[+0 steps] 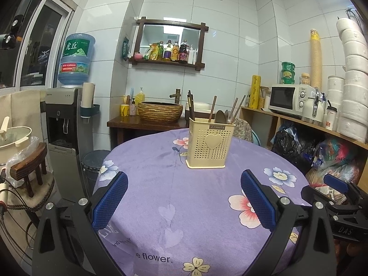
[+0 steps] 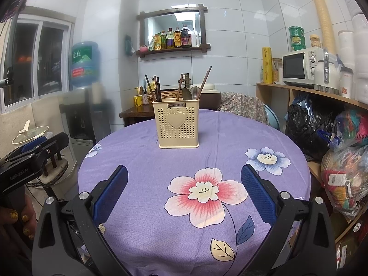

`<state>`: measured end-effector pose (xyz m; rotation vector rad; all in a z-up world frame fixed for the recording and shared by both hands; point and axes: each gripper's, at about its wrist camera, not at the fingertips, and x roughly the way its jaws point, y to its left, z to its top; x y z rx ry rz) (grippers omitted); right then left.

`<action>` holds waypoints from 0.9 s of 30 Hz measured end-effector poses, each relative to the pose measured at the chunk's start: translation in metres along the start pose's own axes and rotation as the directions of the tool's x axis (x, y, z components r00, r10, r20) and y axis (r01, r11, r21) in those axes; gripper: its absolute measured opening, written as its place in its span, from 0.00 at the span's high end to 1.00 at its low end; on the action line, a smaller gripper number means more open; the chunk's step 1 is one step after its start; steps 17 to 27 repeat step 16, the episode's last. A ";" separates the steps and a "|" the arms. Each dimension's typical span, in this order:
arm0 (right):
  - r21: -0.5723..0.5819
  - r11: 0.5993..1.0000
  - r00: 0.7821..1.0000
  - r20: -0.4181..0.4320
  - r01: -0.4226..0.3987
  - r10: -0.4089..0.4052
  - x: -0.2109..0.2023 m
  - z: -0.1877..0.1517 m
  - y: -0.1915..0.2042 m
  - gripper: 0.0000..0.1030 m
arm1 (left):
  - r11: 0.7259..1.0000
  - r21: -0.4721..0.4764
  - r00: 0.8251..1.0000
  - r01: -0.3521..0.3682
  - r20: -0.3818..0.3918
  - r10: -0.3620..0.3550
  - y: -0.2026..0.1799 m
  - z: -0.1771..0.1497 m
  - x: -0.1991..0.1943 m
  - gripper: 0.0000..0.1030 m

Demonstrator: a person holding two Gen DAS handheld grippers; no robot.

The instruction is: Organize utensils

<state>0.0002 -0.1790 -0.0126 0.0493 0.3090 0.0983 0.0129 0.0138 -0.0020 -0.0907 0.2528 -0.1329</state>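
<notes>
A cream perforated utensil holder point(image 1: 210, 145) point(image 2: 176, 126) with a heart on its front stands upright on the round table's purple floral cloth point(image 1: 179, 207) point(image 2: 161, 184). Dark chopsticks point(image 1: 191, 105) point(image 2: 154, 88) stand in its left side. Metal spoons point(image 1: 222, 116) point(image 2: 191, 93) and more chopsticks lean in its right side. My left gripper point(image 1: 184, 184) is open and holds nothing, well short of the holder. My right gripper point(image 2: 184, 179) is also open and holds nothing, near the table's front edge. Each gripper shows at the edge of the other's view.
A water dispenser point(image 1: 66, 124) stands at the left, and a wooden washstand with a woven basin point(image 1: 159, 111) is behind the table. A shelf with a microwave point(image 2: 301, 66) and stuffed bags point(image 2: 345, 161) lines the right side. A person's hand point(image 2: 20, 218) holds the left gripper's handle.
</notes>
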 end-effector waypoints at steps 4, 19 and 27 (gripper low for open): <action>0.005 1.000 1.000 -0.002 0.002 -0.002 0.000 0.000 -0.001 0.06 | 1.000 -0.007 1.000 -0.004 0.000 0.004 0.002 0.000 0.000 0.05; 0.013 1.000 1.000 -0.008 0.004 -0.004 0.001 0.000 -0.004 0.06 | 1.000 -0.001 1.000 -0.027 -0.008 0.027 0.003 0.001 0.001 0.05; 0.013 1.000 1.000 -0.008 0.004 -0.004 0.001 0.000 -0.004 0.06 | 1.000 -0.001 1.000 -0.027 -0.008 0.027 0.003 0.001 0.001 0.05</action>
